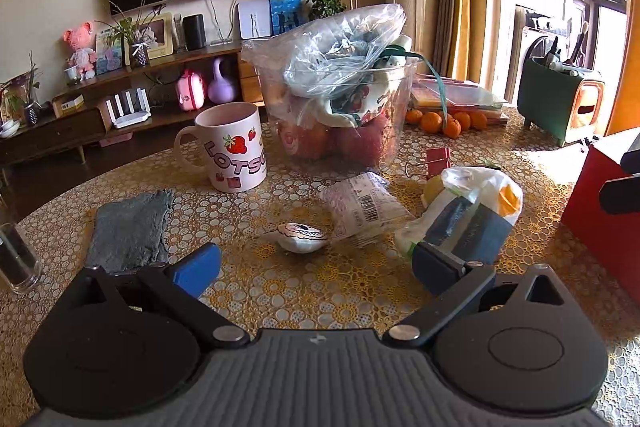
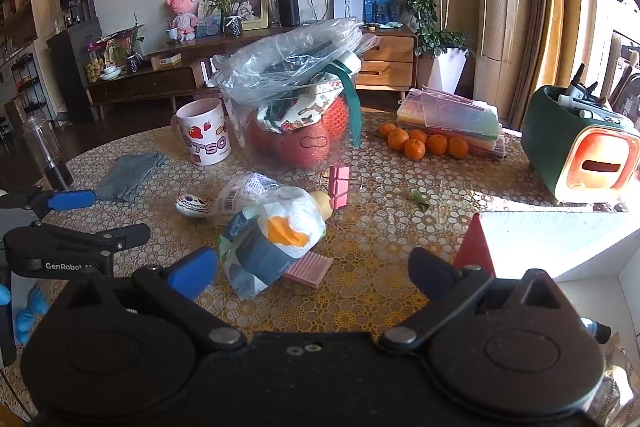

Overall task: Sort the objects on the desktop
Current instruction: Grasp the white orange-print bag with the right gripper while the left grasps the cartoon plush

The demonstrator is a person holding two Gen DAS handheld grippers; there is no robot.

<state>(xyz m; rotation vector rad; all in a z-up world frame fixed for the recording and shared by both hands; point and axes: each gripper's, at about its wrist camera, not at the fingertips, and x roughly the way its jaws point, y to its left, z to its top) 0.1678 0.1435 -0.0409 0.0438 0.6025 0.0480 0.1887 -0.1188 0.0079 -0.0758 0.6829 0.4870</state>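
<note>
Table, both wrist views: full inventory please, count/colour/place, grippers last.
mug: 1, pink-white with strawberries, far left of table
cloth: 1, grey, left, in front of the mug
clear tub: 1, holds red fruit and a plastic bag, centre back
oranges: about six, orange, right of the tub
painted egg: 1, white with black pattern, centre front
barcode packet: 1, clear-white, right of the egg
plastic bag: 1, white-orange, dark items inside, centre front
binder clip: 1, pink, behind the bag
green holder: 1, green-orange, far right
red box: 1, red outside, white inside, right front
left gripper: 1, black, blue tips, open
right gripper: 1, same, open
</note>
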